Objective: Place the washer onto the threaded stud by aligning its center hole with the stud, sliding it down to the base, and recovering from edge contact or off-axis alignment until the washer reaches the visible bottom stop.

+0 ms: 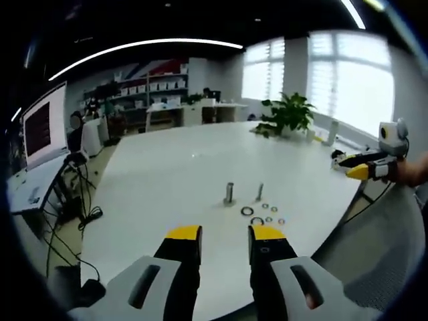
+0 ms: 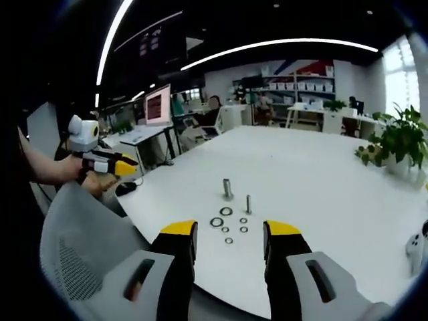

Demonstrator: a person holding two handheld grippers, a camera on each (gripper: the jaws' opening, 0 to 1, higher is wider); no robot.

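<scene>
Both grippers (image 1: pixel 224 233) (image 2: pixel 227 229) unclenched, holding nothing, over the white table (image 1: pixel 167 174).
Right gripper view adds a mesh chair (image 2: pixel 80 247); the threaded stud (image 2: pixel 248 204) stands upright beside loose washers (image 2: pixel 227 225).

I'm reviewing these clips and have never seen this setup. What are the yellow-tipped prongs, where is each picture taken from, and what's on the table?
No robot here: a person holds a two-jaw gripper in each hand, and a fisheye camera rides on each. The prongs are the jaws of the left gripper in the left gripper view and of the right gripper in the right gripper view. Both are open and hold nothing. On the large white table stand a thick short metal stud and a thinner threaded metal stud, with small metal washers lying loose beside them.
</scene>
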